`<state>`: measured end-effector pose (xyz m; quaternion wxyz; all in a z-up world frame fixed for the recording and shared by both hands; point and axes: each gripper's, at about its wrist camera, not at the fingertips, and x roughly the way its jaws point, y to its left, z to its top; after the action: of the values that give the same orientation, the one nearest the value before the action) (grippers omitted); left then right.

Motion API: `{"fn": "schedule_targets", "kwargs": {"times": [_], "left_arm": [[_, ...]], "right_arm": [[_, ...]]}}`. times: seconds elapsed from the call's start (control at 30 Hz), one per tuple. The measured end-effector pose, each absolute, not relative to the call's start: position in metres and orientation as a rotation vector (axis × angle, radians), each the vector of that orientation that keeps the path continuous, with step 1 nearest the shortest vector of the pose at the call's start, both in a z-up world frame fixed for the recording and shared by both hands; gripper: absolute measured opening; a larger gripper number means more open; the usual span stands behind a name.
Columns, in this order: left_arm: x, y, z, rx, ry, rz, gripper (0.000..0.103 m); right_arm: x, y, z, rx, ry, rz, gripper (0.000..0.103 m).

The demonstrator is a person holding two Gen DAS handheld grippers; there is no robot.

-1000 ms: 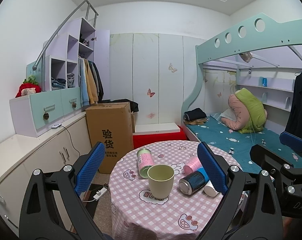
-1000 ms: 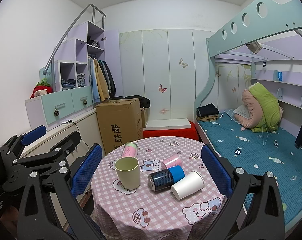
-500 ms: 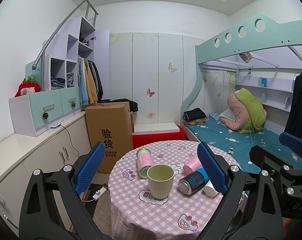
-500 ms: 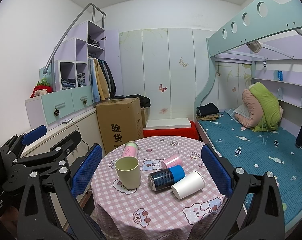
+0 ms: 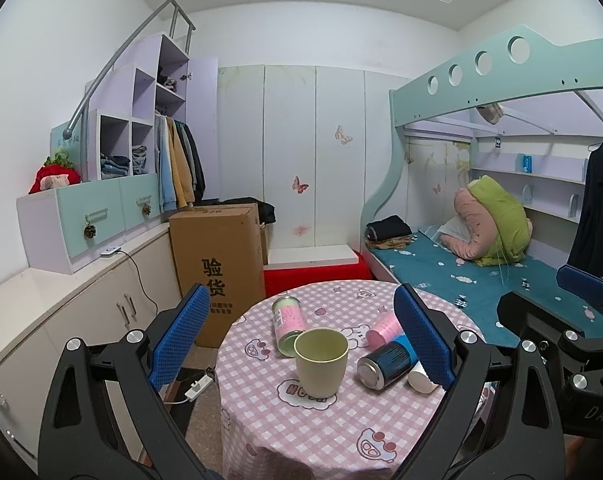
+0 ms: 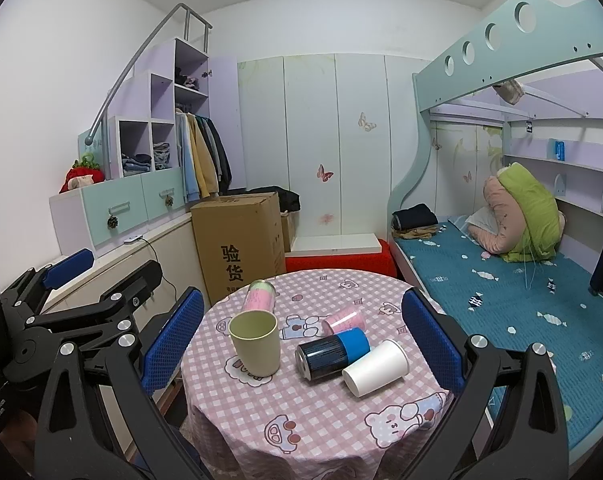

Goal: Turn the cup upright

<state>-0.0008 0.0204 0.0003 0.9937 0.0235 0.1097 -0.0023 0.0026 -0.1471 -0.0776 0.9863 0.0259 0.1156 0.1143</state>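
On counter (image 6: 325, 436), white paper cup (image 6: 375, 367) lies sideways, mouth toward camera-left, nearer right gripper (image 6: 301, 344); both jaws wide open, empty.

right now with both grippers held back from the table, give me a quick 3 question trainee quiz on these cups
1. True or false: the green cup stands upright on the table.
2. How does the white paper cup rest? A upright, B on its side, C upside down.
3. The left gripper and right gripper are both ____.

Key: 1 true; 2 B; 3 open
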Motion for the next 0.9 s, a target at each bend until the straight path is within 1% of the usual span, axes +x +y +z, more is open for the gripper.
{"fn": "schedule_targets", "kwargs": {"times": [0.9], "left_arm": [[0.0021, 0.0188, -0.0032, 0.049, 0.229, 0.002, 0.094]], "right_arm": [[0.0105, -0.143, -0.0858, 0.06, 0.251, 0.228, 0.096]]}}
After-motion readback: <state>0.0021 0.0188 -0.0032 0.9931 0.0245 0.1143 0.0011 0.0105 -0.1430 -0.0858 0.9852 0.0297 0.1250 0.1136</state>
